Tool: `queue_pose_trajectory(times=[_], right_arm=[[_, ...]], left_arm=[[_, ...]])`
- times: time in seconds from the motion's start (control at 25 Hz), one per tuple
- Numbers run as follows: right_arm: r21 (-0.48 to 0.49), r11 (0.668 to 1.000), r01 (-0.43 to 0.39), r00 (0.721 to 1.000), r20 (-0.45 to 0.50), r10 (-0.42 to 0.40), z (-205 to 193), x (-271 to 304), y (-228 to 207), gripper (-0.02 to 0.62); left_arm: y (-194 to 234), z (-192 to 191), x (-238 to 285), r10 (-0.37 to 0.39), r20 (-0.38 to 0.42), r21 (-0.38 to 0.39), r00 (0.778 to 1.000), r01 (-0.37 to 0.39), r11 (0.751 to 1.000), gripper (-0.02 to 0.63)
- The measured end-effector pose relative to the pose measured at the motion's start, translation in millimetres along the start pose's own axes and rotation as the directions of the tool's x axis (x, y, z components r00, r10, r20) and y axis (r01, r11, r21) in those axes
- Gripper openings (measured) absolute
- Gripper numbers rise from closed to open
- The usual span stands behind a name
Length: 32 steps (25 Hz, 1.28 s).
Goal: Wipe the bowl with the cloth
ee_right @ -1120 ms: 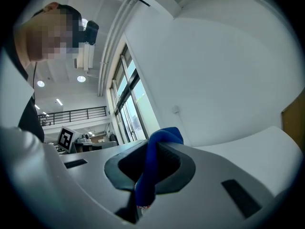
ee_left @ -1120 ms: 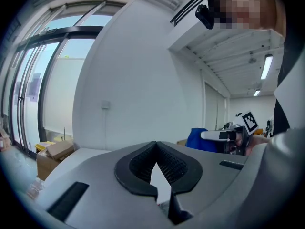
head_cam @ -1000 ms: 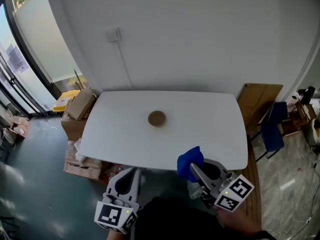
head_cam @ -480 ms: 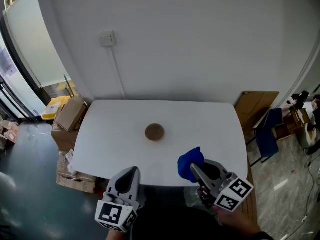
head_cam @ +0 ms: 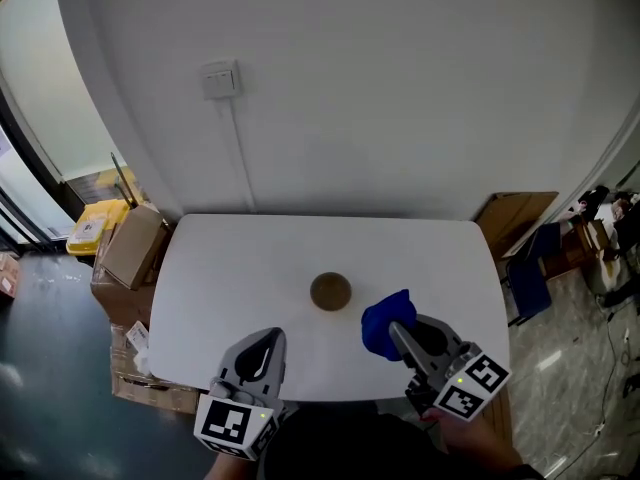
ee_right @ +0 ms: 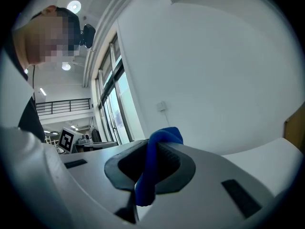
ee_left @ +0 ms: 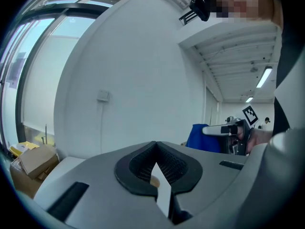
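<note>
Right gripper (head_cam: 398,330) clamped shut on bunched blue cloth (head_cam: 384,320), fabric poking out past the tips and hanging down between the pads in right gripper view. Left gripper (head_cam: 268,338) shut too, nothing between its pads, tip over near edge of white worktop (head_cam: 230,268). Small brown bowl (head_cam: 330,291) upright near middle of worktop, untouched, between the 2 grippers; cloth just right of it, apart. Wall socket (head_cam: 221,79) above, cardboard box (head_cam: 127,250) on floor (head_cam: 60,368) at left.
</note>
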State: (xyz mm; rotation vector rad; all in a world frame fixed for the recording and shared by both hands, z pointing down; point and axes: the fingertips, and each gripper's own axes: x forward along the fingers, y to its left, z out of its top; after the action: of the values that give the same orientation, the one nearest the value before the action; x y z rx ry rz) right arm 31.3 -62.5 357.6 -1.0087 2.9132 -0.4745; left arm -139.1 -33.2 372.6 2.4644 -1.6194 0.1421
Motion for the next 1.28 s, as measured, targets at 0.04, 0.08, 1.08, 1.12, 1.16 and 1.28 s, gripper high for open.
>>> queue_pose_trajectory(times=[0.04,0.08,1.08,1.12,1.16,1.28], right_arm=[[-0.003,1.000,0.008,1.000,0.000,-0.008,1,10,-1,0.032],[-0.005,1.000,0.017,1.000,0.000,-0.017,2,19,-1,0.032],[0.090,0.989,0.114,0.986,-0.136,-0.101,-59,79,-81,0.032],[0.101,0.988,0.114,0.985,-0.139,-0.099,-64,80,-84,0.032],[0.112,0.987,0.113,0.985,-0.142,-0.097,-68,81,-86,0.032],[0.138,0.985,0.105,0.984,-0.156,-0.084,-81,88,-90,0.032]], left_arm=[[10,0,5,-0.012,0.001,-0.002,1.000,0.012,1.000,0.009],[19,0,9,-0.024,-0.001,0.000,1.000,0.024,1.000,0.009],[62,-72,133,-0.187,-0.231,-0.089,0.955,0.170,0.981,0.011],[61,-78,135,-0.193,-0.248,-0.094,0.949,0.175,0.980,0.011],[59,-85,139,-0.198,-0.267,-0.098,0.943,0.178,0.979,0.011],[59,-107,150,-0.206,-0.329,-0.100,0.921,0.183,0.978,0.074]])
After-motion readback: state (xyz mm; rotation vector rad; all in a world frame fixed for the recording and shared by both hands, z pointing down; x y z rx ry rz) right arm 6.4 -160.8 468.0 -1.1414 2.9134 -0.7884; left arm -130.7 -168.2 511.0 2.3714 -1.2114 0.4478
